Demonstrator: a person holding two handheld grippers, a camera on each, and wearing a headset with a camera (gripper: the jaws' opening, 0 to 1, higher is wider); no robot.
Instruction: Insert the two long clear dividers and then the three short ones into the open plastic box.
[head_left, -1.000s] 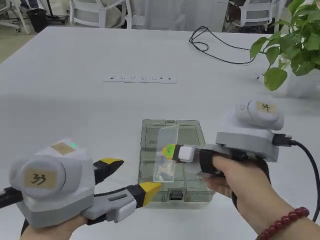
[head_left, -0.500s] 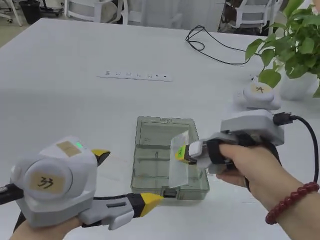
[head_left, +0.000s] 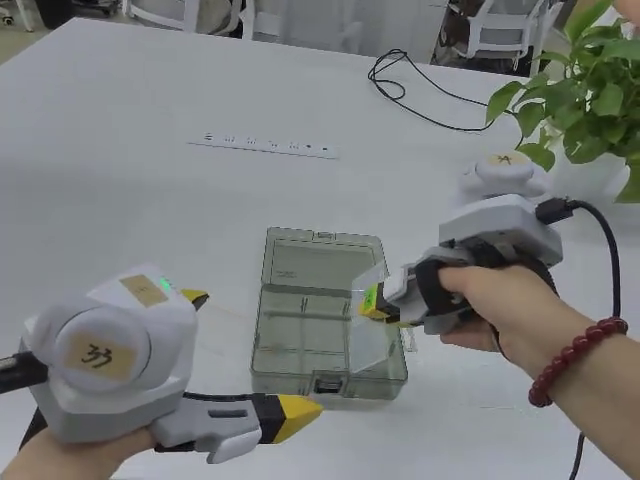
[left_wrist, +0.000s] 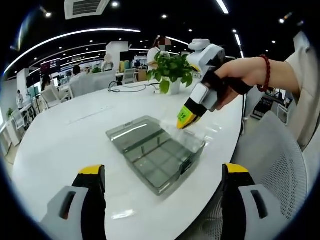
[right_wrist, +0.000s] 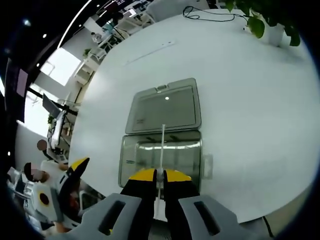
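A clear divider (head_left: 377, 335) is held pinched between the narrow jaws of the right gripper (head_left: 372, 303), which is brought in from 3 o'clock over the box (head_left: 290, 372). The divider is kept upright above the right part of the base; in the right gripper view it is seen edge-on as a thin line running toward 12 o'clock. Whether its lower edge touches the floor of the box cannot be told. The box is set open on the table (head_left: 120, 180), with the lid laid flat at 12 o'clock of the base and the latch at 6 o'clock. The left gripper (head_left: 248, 352) is held at 7 o'clock of the box, apart from it, jaws spread wide with nothing between them. A plant (head_left: 590, 90) is seen at 2 o'clock, a cable (head_left: 420, 90) at 1 o'clock.
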